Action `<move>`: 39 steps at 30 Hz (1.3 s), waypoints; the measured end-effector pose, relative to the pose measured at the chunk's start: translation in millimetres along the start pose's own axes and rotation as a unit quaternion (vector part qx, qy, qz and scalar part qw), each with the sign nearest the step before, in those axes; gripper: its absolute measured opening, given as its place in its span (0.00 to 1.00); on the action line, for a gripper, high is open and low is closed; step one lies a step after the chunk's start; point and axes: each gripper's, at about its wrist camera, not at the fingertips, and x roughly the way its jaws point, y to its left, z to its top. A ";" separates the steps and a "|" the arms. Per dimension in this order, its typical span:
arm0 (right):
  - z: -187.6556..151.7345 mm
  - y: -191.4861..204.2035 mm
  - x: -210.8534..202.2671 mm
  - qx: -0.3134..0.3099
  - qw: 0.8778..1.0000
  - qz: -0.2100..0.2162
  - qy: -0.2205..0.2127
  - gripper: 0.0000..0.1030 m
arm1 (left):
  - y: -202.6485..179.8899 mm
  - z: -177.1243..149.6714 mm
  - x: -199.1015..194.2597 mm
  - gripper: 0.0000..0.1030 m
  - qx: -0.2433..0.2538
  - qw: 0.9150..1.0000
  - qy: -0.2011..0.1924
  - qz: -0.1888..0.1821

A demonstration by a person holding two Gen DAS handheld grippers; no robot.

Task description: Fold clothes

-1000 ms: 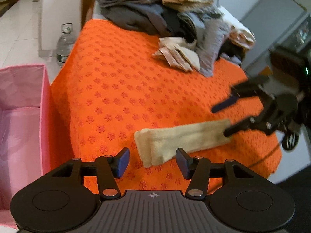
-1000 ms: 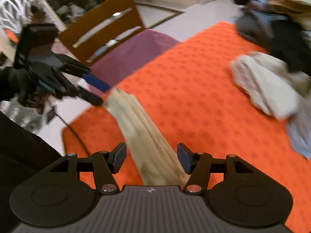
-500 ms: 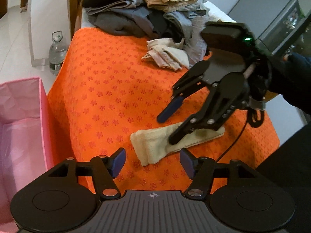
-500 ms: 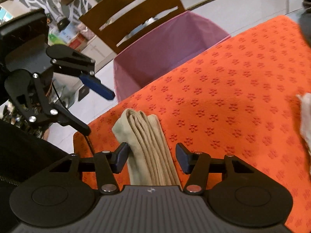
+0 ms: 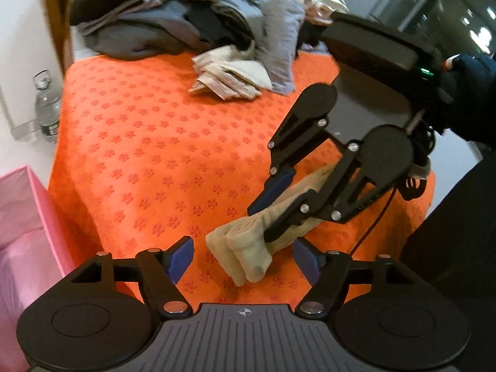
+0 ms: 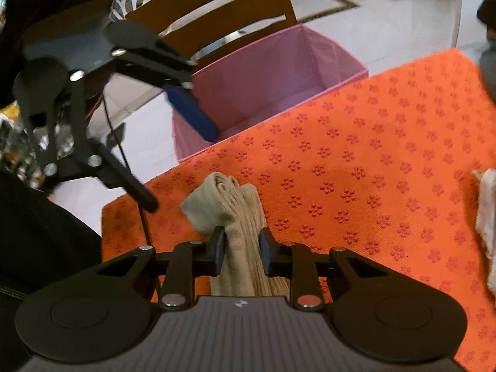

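Across the desk, orange flower-patterned cloth point(image 5: 148, 142), covering the whole top. At its far end, heaped pile of grey, black and cream clothes point(image 5: 192, 15), with a loose cream garment point(image 5: 229, 76) at the pile's near edge. Beside the desk on the floor, pink fabric bin point(image 6: 279, 90), open at the top; behind it, wooden chair point(image 6: 217, 9). Against the far wall, clear water bottle point(image 5: 46, 105), upright.

Near the front edge of the cloth, folded beige garment point(image 6: 229, 204), a long narrow bundle, near end lifted a little off the cloth. Around its middle, right gripper point(image 6: 241, 255), jaws pressed onto the fabric from both sides. Just short of the bundle's free end, left gripper point(image 5: 243, 259), jaws spread wide, blue pads point(image 5: 181, 255) apart from the fabric, holding nothing.
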 end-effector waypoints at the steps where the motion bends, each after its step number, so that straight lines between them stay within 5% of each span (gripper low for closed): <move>1: -1.7 6.2 -1.3 -0.009 1.000 -0.012 -0.004 0.26 | -0.6 1.3 2.6 0.72 0.009 1.000 0.006 -0.003; 8: -13.0 38.1 -5.9 -0.056 0.995 -0.075 -0.026 0.25 | -7.7 11.1 16.4 0.72 0.099 0.994 0.052 -0.016; 15: -21.6 65.5 -2.9 -0.104 0.986 -0.128 -0.038 0.25 | -24.5 22.7 33.8 0.72 0.238 0.964 0.116 -0.035; 23: -31.9 84.8 1.4 -0.129 0.978 -0.158 -0.047 0.25 | -28.8 36.4 57.7 0.71 0.272 0.947 0.155 -0.070; 29: -37.9 91.3 1.2 -0.133 0.976 -0.163 -0.049 0.26 | -32.7 26.2 62.3 0.42 0.276 0.943 0.169 -0.073; 31: -39.7 93.2 -1.1 -0.130 0.977 -0.161 -0.047 0.27 | -36.4 22.8 58.2 0.39 0.275 0.946 0.157 -0.063; 33: -42.7 92.9 -10.5 -0.118 0.980 -0.151 -0.046 0.32 | -41.2 19.7 54.9 0.39 0.280 0.947 0.148 -0.048; 39: -68.0 76.8 -56.1 -0.066 0.987 -0.146 -0.027 0.72 | -53.9 9.0 49.0 0.39 0.294 0.947 0.129 -0.010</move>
